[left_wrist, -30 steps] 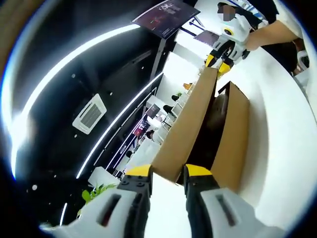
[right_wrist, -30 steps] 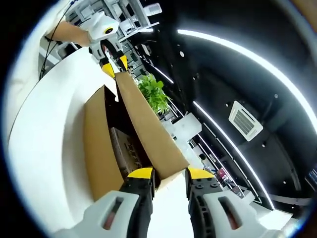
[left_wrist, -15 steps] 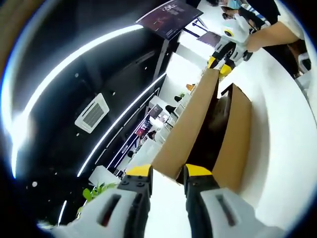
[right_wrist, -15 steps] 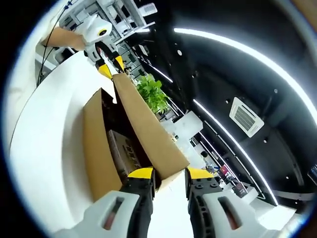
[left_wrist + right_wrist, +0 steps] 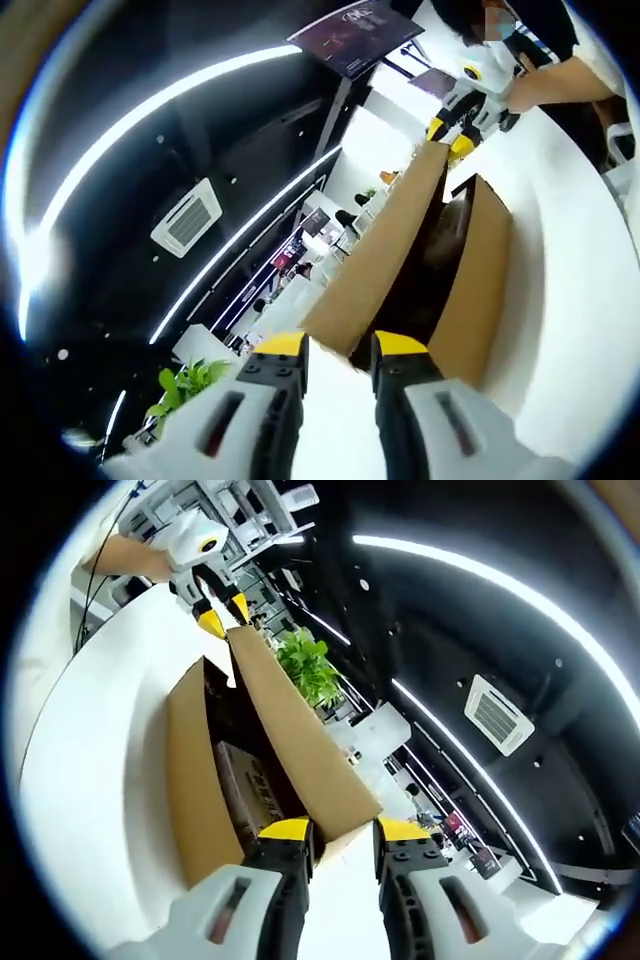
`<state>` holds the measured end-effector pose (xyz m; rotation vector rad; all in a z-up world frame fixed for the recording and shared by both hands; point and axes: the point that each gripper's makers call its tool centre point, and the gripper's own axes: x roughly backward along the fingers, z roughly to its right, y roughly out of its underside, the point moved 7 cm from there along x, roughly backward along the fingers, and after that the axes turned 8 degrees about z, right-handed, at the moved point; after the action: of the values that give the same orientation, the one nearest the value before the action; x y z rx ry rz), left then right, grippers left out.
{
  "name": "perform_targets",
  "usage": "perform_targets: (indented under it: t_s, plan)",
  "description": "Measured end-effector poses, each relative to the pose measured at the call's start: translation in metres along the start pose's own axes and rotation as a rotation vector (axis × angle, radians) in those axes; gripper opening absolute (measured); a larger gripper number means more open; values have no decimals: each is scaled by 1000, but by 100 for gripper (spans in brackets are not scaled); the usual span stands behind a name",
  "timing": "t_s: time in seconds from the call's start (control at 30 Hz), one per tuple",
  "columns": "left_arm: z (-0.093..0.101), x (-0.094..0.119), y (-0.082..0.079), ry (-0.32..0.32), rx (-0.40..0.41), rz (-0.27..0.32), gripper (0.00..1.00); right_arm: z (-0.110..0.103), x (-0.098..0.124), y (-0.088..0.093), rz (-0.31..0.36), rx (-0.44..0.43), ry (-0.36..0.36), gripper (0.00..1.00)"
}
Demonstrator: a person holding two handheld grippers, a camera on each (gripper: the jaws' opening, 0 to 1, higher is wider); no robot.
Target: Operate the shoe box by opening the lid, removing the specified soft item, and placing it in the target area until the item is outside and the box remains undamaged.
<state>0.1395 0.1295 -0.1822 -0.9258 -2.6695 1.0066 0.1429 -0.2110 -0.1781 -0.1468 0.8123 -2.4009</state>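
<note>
Pinching the raised lid [image 5: 300, 750], both hand-held grippers expose the shoe box [image 5: 195, 770] and a dark item [image 5: 243, 792] inside.

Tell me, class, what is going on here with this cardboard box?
A person is opening a cardboard shoe box on a white table with a gripper in each hand. The left gripper and the right gripper each pinch one end of the lid, which is lifted up on edge, so the box stands open. Something dark lies inside; nothing has been taken out yet.
</note>
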Motion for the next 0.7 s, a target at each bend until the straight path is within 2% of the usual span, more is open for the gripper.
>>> perform_targets:
  t_s: [0.23,0.4,0.6,0.7]
  plan:
    - [-2,-1,6,-2,37,-5,25,4,-2,-1,4,-31,8,23]
    - [1,-4,6,16,20,3,27,-2,1,0,-6,-20,-1,23]
    - [1,-2,9,51,186,39,32,-2,0,1,-14,-65,-6,23]
    - [-3,-3,9,43,201,49,31,0,-1,0,-8,-101,3,23]
